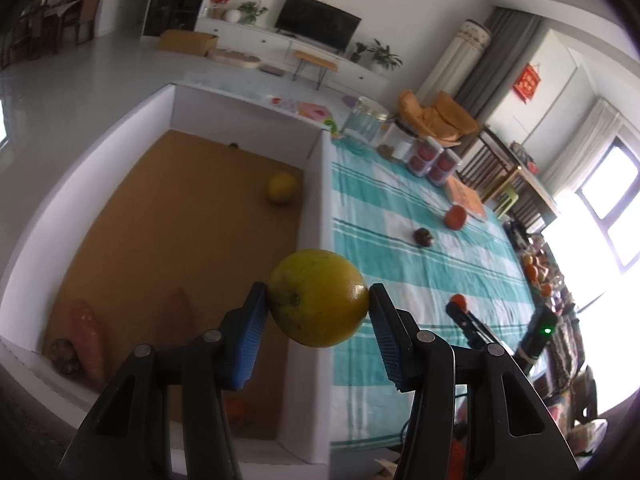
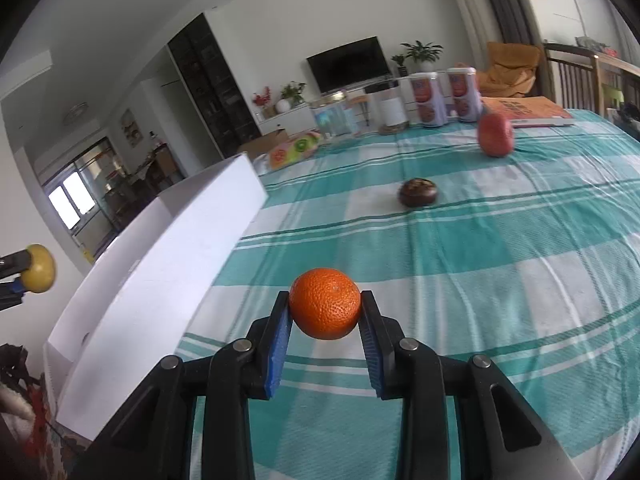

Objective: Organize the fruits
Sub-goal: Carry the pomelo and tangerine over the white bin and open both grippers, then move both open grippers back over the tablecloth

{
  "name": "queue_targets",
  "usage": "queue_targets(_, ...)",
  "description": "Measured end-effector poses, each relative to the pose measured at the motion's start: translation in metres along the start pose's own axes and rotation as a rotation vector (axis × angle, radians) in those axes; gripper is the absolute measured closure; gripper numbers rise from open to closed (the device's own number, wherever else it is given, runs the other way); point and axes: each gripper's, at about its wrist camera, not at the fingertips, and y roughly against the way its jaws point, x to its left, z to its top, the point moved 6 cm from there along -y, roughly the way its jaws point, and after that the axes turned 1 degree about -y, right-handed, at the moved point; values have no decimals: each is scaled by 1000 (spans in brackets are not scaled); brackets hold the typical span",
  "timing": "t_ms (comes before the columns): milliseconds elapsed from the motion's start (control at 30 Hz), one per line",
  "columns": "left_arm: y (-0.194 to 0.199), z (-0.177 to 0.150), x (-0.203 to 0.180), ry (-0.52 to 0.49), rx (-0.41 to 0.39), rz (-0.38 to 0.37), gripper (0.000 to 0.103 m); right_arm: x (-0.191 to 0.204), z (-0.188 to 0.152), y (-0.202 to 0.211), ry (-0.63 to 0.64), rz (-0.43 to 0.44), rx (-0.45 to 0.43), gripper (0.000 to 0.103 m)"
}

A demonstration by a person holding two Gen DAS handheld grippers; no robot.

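My left gripper (image 1: pixel 318 300) is shut on a yellow-green citrus fruit (image 1: pixel 318 298) and holds it above the right wall of a white cardboard box (image 1: pixel 316 184). The box holds another yellow fruit (image 1: pixel 282 187), two sweet potatoes (image 1: pixel 86 338), a dark round fruit (image 1: pixel 64 356) and an orange one (image 1: pixel 236 408). My right gripper (image 2: pixel 325 310) is shut on an orange (image 2: pixel 325 304) just above the teal checked tablecloth (image 2: pixel 480 260). It also shows in the left wrist view (image 1: pixel 458 302). A dark mangosteen (image 2: pixel 418 192) and a red apple (image 2: pixel 495 135) lie on the cloth.
At the table's far end stand a glass jar (image 1: pixel 362 122), stacked clear containers (image 2: pixel 444 96) and an orange book (image 2: pixel 528 110). The box's white outer wall (image 2: pixel 160 272) is left of my right gripper. Clutter lines the table's right edge (image 1: pixel 548 280).
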Motion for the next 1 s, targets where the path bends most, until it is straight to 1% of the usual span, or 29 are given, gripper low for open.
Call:
queue_targets(133,-20,-3,35,53,21,58,50,95,9,-5,137,167,44,70)
queue_targets(233,-27,-5,55,76,22,102,50,160,7,-18,217,284,112,69)
queue_targets(333,-29,-7,72,88,21,140,50,207,-4,-39,278,348,196,69)
queue_targets(433,-30,-9,88,89,20,189,50,237,-20,-61,343,363,262,69)
queue_targets(533,-32,-11,103,102,20,232,50,253,-37,-84,403,344,335,69)
queue_targets(600,-34,-13,112,114,25,258,50,259,-45,-93,433,331,354,68)
queue_targets(633,-35,-13,115,121,30,271,49,258,-48,-96,442,322,356,64)
queue_targets(667,-36,-14,119,127,34,284,49,259,-49,-98,448,315,354,57)
queue_targets(700,-36,-15,121,132,28,298,46,258,-49,-99,450,311,349,52)
queue_targets(733,-35,-14,120,132,17,303,39,257,-48,-98,449,306,337,41)
queue_targets(767,-34,-12,119,128,4,306,34,255,-46,-96,446,300,321,30)
queue_targets(800,-31,-12,118,120,-16,313,25,250,-42,-94,442,291,304,26)
queue_targets(833,-29,-10,116,109,-36,325,19,245,-37,-92,436,280,286,22)
queue_targets(900,-27,-7,109,88,-61,335,19,230,-28,-86,422,244,250,20)
queue_targets(967,-27,-4,103,78,-74,321,19,207,-20,-77,399,191,200,12)
queue_targets(1000,-27,-4,96,70,-81,311,19,193,-16,-72,381,161,177,10)
